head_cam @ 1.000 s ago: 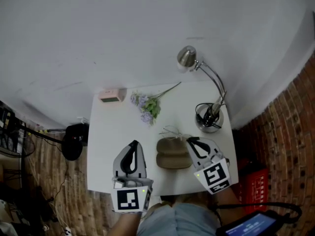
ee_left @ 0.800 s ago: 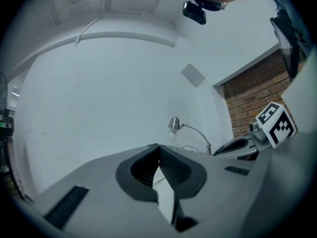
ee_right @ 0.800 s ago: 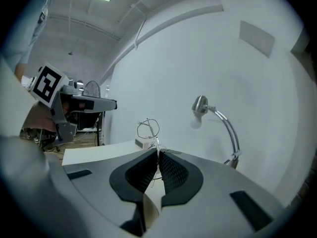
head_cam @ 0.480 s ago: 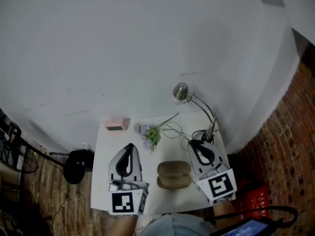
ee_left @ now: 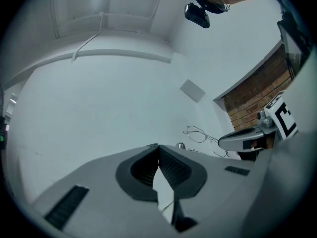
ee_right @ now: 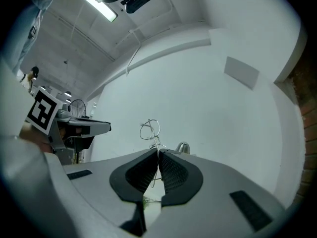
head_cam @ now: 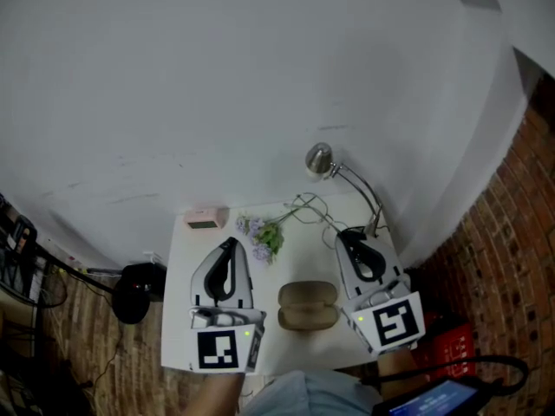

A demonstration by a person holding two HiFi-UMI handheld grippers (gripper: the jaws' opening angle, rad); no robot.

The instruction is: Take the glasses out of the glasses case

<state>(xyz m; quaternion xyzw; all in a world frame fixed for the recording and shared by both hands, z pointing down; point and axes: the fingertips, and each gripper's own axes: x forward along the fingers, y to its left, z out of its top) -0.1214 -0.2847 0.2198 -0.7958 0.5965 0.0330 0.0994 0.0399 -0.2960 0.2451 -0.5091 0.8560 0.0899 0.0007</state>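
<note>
My right gripper [ee_right: 158, 152] is shut on one thin temple arm of the wire-rimmed glasses [ee_right: 150, 129], which stick up beyond its tips. In the head view the glasses [head_cam: 308, 206] hang in the air over the table's far side, just ahead of the right gripper [head_cam: 349, 232]. The brown glasses case [head_cam: 308, 306] lies open on the white table [head_cam: 184, 319] between both grippers, nearer me. My left gripper [head_cam: 231, 243] is raised to the case's left, its jaws shut with nothing between them [ee_left: 158, 147]. From there I see the glasses [ee_left: 198, 133] off to the right.
A silver gooseneck desk lamp [head_cam: 321, 159] stands at the table's far right corner. A sprig of purple flowers [head_cam: 263, 237] and a small pink box [head_cam: 206, 219] lie along the far edge. A white wall rises behind; brick shows at right [head_cam: 512, 258].
Both grippers have risen. The right one has lifted the glasses up and away from the open case, toward the lamp. The case stays on the table.
</note>
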